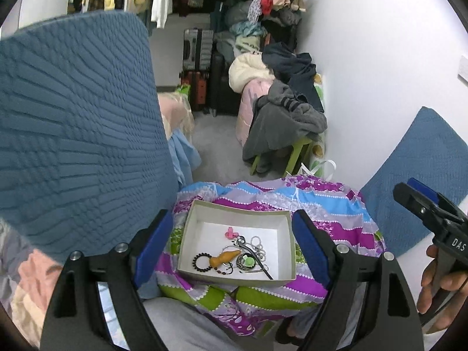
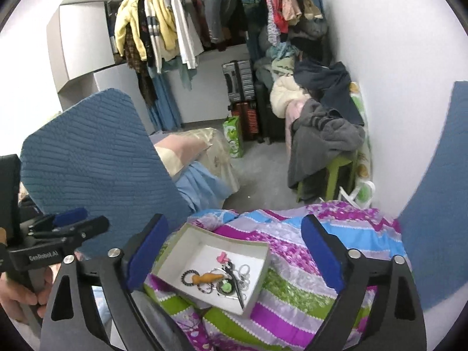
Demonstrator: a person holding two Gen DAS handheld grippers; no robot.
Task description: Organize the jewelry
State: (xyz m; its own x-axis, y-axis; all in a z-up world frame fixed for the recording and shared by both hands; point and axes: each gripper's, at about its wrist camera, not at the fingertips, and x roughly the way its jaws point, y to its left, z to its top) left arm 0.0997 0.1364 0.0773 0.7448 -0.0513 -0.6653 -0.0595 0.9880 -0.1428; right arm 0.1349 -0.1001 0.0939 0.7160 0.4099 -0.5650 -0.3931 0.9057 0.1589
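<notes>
A shallow white cardboard box (image 1: 191, 228) (image 2: 172, 253) rests on a bright patterned quilt (image 1: 321, 204) (image 2: 292, 234). Inside lie a pink clip (image 1: 230, 232) (image 2: 221, 256), a black bead bracelet (image 1: 201, 261) (image 2: 187, 278), an orange carved piece (image 1: 225, 258) (image 2: 208, 278), a green round pendant (image 1: 248, 261) (image 2: 225, 287), silver chains (image 1: 259, 247) (image 2: 245, 275) and a dark hair stick (image 1: 257, 259). My left gripper (image 1: 231, 247) hovers above the box, open, nothing between its blue pads. My right gripper (image 2: 234, 259) also stands open and empty over the box. Each gripper shows in the other's view at the edge.
A blue quilted cushion (image 1: 76, 134) (image 2: 93, 158) stands close on the left; another blue cushion (image 1: 421, 158) leans on the right wall. Beyond are a green stool piled with clothes (image 2: 324, 137), suitcases (image 2: 239, 87) and a hanging clothes rack (image 2: 163, 26). A hand (image 1: 438, 289) holds the right gripper.
</notes>
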